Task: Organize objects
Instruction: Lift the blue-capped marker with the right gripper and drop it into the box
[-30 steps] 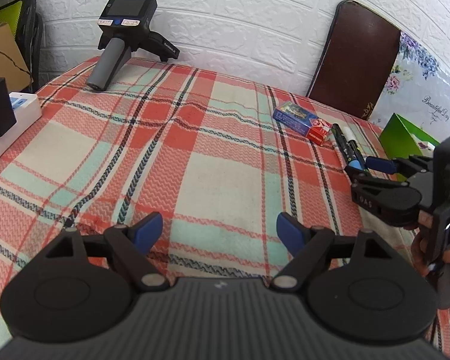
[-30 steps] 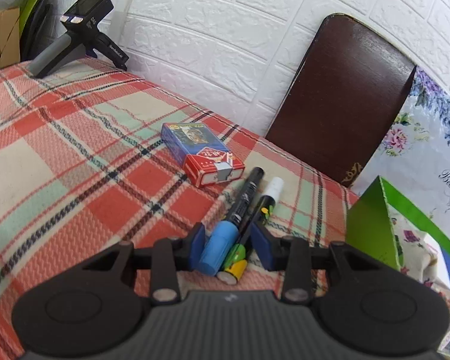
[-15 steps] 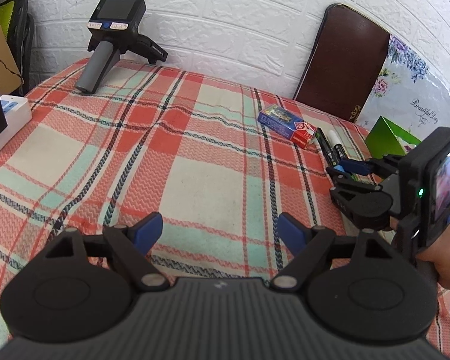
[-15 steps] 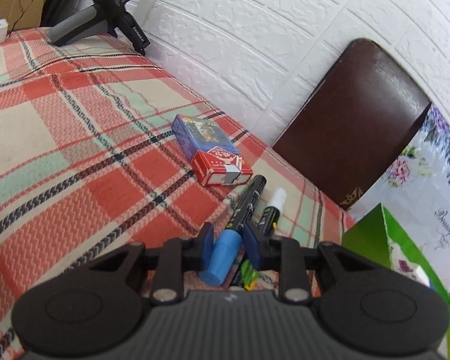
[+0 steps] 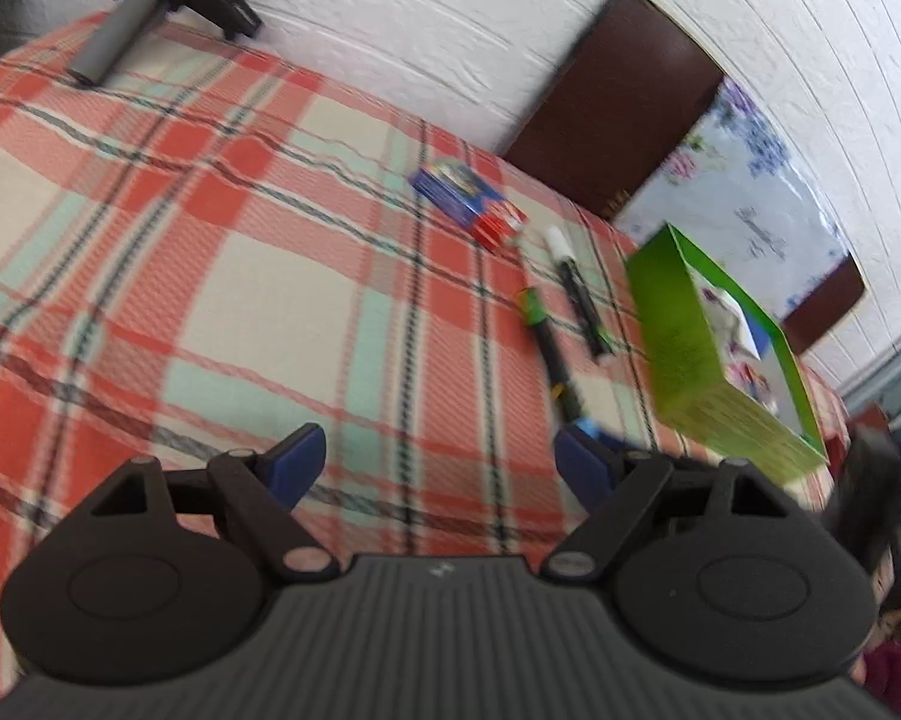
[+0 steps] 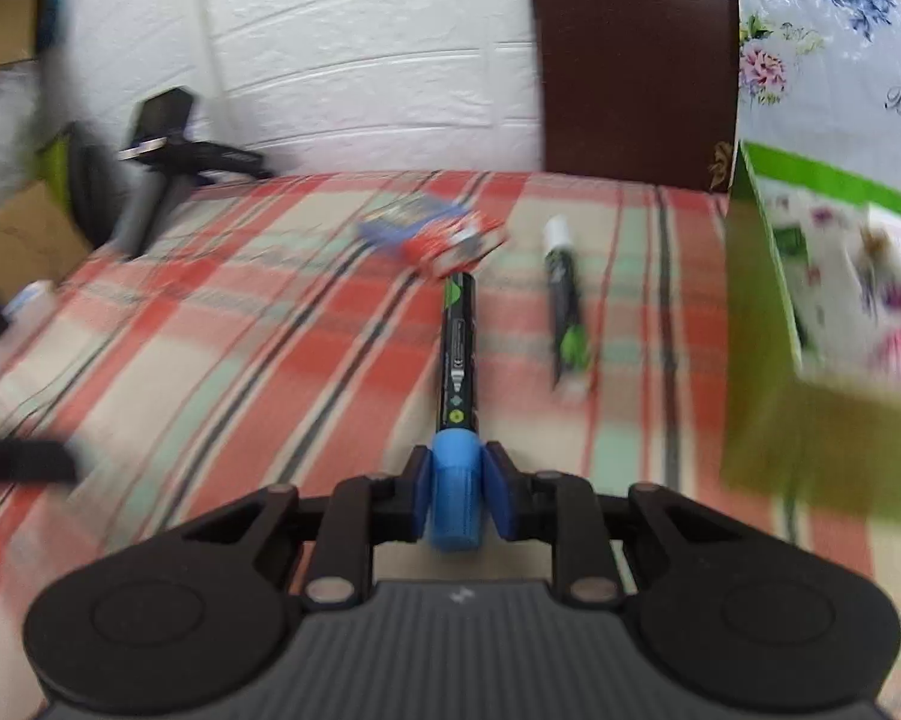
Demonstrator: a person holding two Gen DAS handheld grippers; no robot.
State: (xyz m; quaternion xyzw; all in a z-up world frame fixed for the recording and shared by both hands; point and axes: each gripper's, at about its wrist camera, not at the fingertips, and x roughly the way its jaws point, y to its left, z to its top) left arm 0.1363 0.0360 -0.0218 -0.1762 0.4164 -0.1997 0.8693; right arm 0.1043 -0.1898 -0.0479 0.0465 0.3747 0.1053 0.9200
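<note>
My right gripper point(image 6: 456, 483) is shut on the blue cap of a black marker point(image 6: 457, 348), which points forward above the plaid cloth. The same marker point(image 5: 549, 351) shows in the left wrist view, with its blue end near my left gripper's right finger. A second black marker with a white cap point(image 6: 561, 306) point(image 5: 576, 294) lies on the cloth beside it. A blue and red card box point(image 6: 435, 234) point(image 5: 468, 207) lies beyond them. A green box point(image 5: 720, 348) point(image 6: 768, 324) stands open at the right. My left gripper point(image 5: 438, 468) is open and empty above the cloth.
A black and grey handheld device point(image 5: 144, 12) point(image 6: 162, 168) rests at the far left against the white brick wall. A brown chair back point(image 5: 612, 102) and a floral bag point(image 6: 834, 60) stand behind the table. Cardboard boxes point(image 6: 18, 240) sit to the left.
My right gripper has lifted the blue-capped marker off the cloth and swung it away from the white-capped marker. My left gripper has turned right, toward the green box. Both views are blurred by motion.
</note>
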